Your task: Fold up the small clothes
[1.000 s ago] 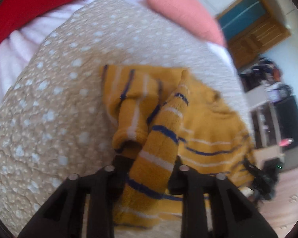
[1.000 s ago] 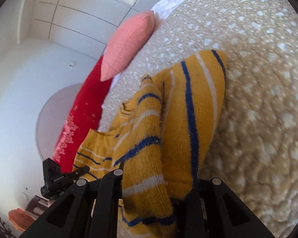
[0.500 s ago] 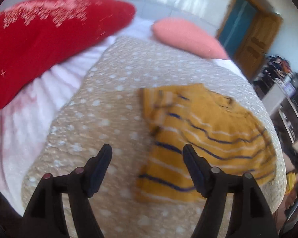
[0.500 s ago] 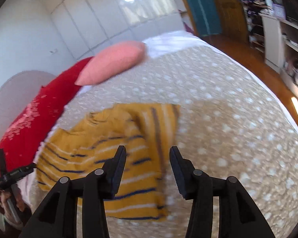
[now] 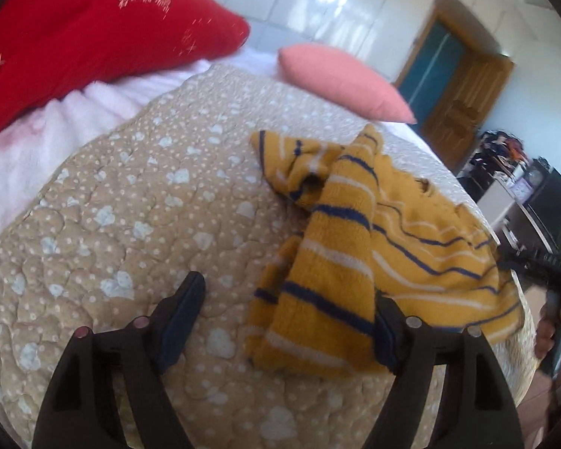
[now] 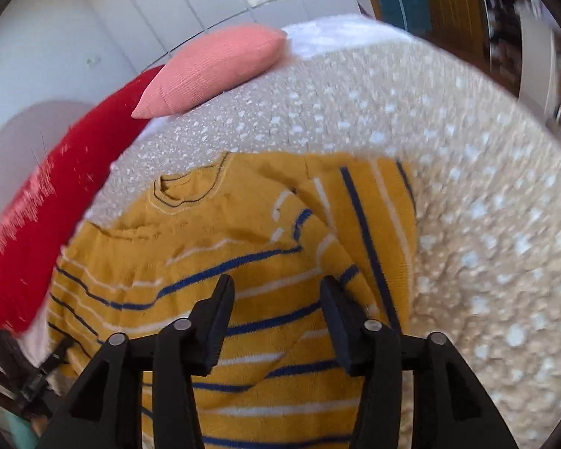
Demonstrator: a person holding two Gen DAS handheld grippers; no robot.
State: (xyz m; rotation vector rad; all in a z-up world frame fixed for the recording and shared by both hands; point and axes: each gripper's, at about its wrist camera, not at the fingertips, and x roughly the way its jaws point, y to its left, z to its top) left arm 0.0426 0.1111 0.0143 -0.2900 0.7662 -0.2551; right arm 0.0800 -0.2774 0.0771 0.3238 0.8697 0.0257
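A mustard-yellow sweater [image 5: 422,247] with navy and white stripes lies on the beige dotted quilt [image 5: 138,202]. One sleeve [image 5: 336,247] is folded across its body. My left gripper [image 5: 284,321] hovers low at the sleeve's cuff end, its jaws opening. The cuff lies loose on the quilt by the right finger [image 5: 387,333], and no pad presses it. In the right wrist view the sweater [image 6: 213,247] fills the middle, collar at the far left. My right gripper [image 6: 278,314] hangs above its striped body, jaws opening, with nothing clamped between them.
A red pillow [image 5: 93,26] and a pink cushion [image 5: 340,75] lie at the head of the bed, with white sheet [image 5: 56,127] beside the quilt. A wooden door [image 5: 463,101] and dark furniture [image 5: 542,202] stand past the bed's right edge.
Both grippers were shut on folds of the sweater one second ago. They have since let go and drawn back. The sleeve now rests on the body.
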